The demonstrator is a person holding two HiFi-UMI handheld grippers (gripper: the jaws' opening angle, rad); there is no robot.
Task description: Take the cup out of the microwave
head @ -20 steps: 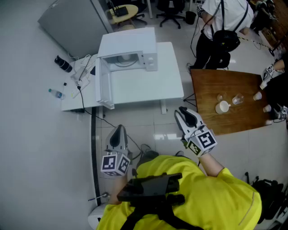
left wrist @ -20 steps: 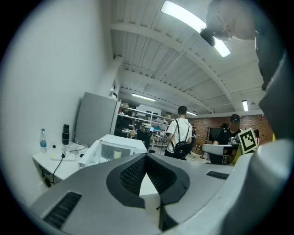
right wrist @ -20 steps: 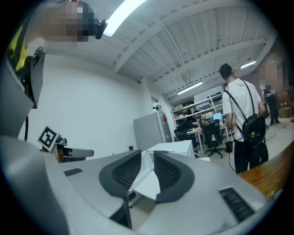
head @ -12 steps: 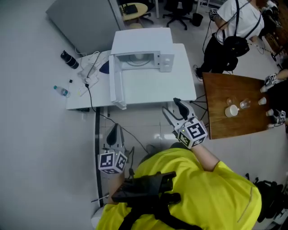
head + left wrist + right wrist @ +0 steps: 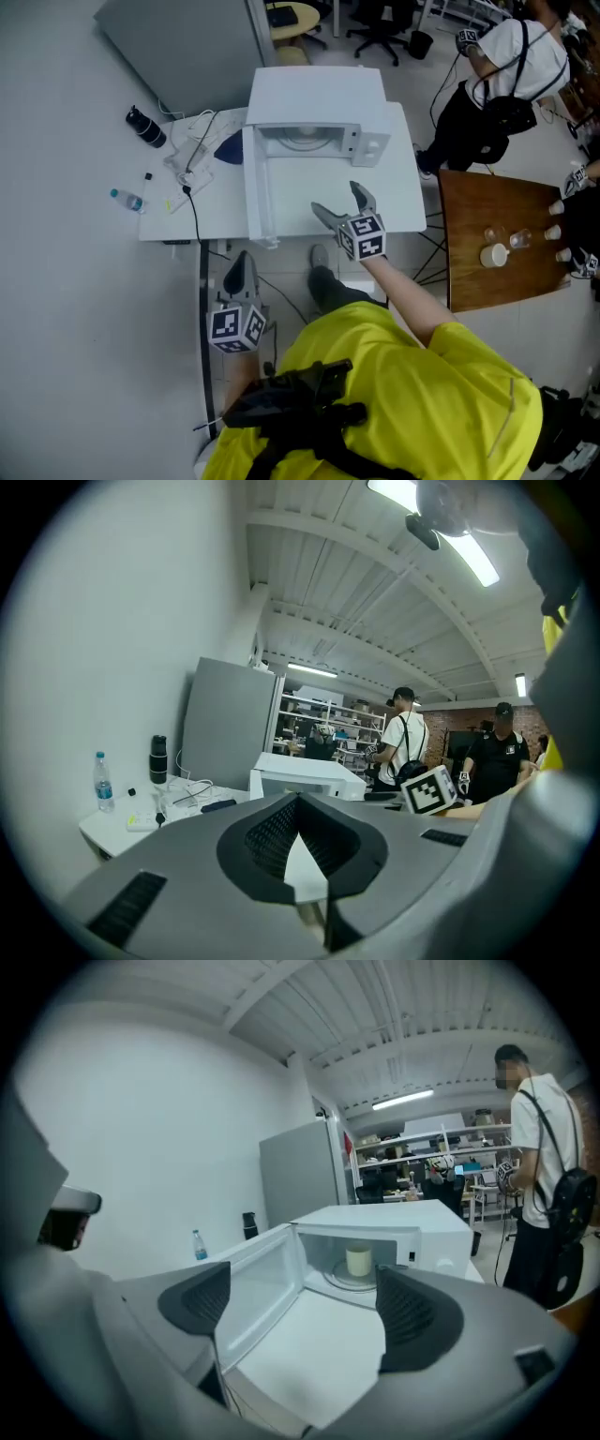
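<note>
A white microwave (image 5: pixel 319 98) stands at the back of a white table (image 5: pixel 398 202), its door (image 5: pixel 255 192) swung open to the left. In the right gripper view a cream cup (image 5: pixel 358 1261) stands upright on the turntable inside the microwave (image 5: pixel 412 1227). My right gripper (image 5: pixel 336 199) hovers open over the table's front half, well short of the cavity, pointing at the cup; nothing is between its jaws (image 5: pixel 300 1302). My left gripper (image 5: pixel 241 264) hangs low in front of the table's edge, shut and empty (image 5: pixel 298 803).
Left of the microwave lie a black flask (image 5: pixel 142 128), a water bottle (image 5: pixel 124 198) and cables (image 5: pixel 192 141). A wooden table (image 5: pixel 497 244) with cups stands to the right, with people beside it. A grey cabinet (image 5: pixel 178 42) rises behind the table.
The right gripper has moved forward from the floor area to above the white table, nearer the microwave. The head view has shifted closer. The left gripper has stayed low.
</note>
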